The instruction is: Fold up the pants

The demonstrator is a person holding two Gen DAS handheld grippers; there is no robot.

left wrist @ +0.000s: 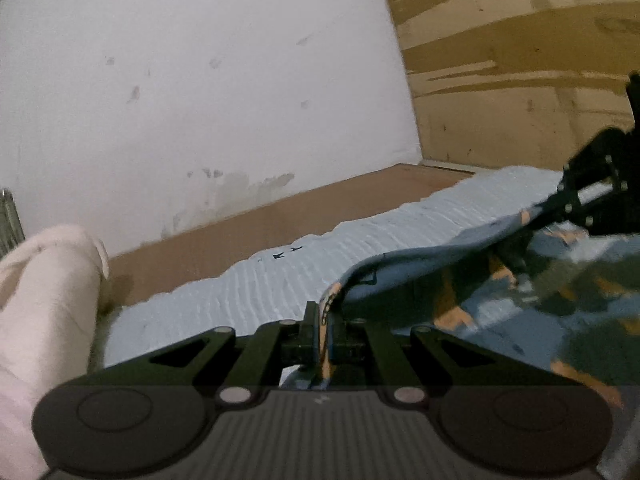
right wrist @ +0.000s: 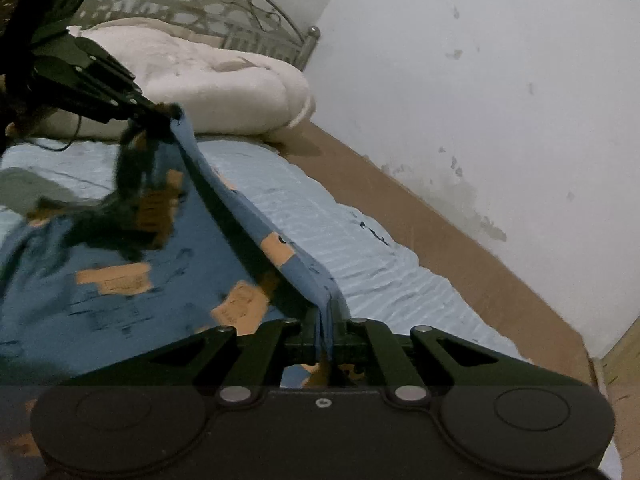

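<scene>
Counted: one pair of pants, blue with orange patches. Two grippers, left gripper and right gripper, each with two fingers. One bed, with one pale blue sheet and one metal headboard. One white quilt, bundled. Two wall surfaces, one white wall, one wooden panel.

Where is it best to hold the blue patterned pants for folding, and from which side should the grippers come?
Grip the pants along the raised edge, one end each: the left gripper and right gripper are already shut there. Come from the open bed side, not the wall; that edge hangs taut between them.
</scene>
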